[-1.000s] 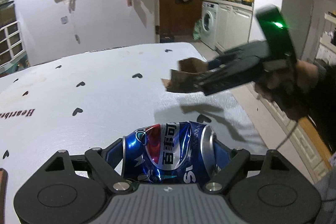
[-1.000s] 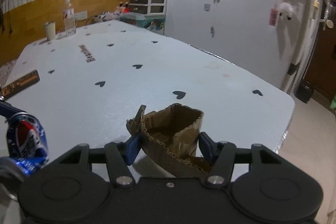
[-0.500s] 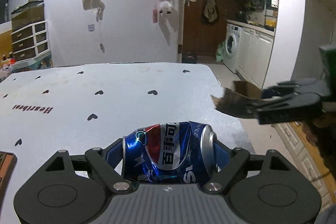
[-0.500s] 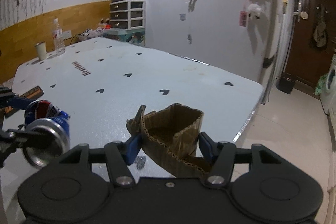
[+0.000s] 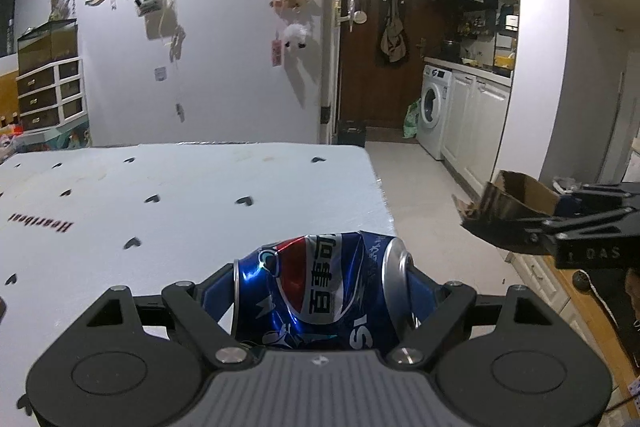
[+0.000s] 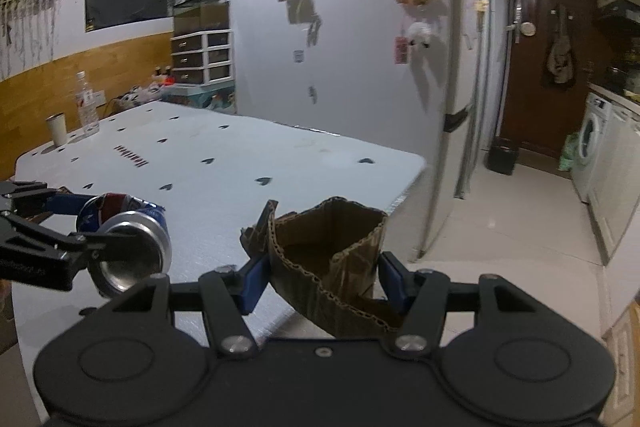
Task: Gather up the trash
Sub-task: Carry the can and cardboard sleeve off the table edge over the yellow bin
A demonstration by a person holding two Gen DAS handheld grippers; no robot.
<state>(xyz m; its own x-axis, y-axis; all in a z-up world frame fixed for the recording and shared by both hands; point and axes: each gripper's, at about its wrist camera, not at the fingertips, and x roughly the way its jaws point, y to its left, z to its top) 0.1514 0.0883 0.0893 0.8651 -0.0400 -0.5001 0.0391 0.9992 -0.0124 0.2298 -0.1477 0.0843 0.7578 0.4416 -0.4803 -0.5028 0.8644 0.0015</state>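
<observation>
dented blue pepsi can lies sideways, clamped off the table; torn, folded brown corrugated cardboard held beyond the table's edge.

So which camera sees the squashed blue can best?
The left wrist view: the can fills the middle, its label facing the camera, in the left gripper. The right wrist view shows mostly its shiny end, off to the side.

The lower part of the crushed Pepsi can is hidden behind the body of the left hand-held gripper. In the right wrist view only the can's end and a sliver of its side show. The base of the folded cardboard piece disappears behind the right hand-held gripper. The red lettering on the surface is too small to read there. A brown object is cut off by the left edge.
</observation>
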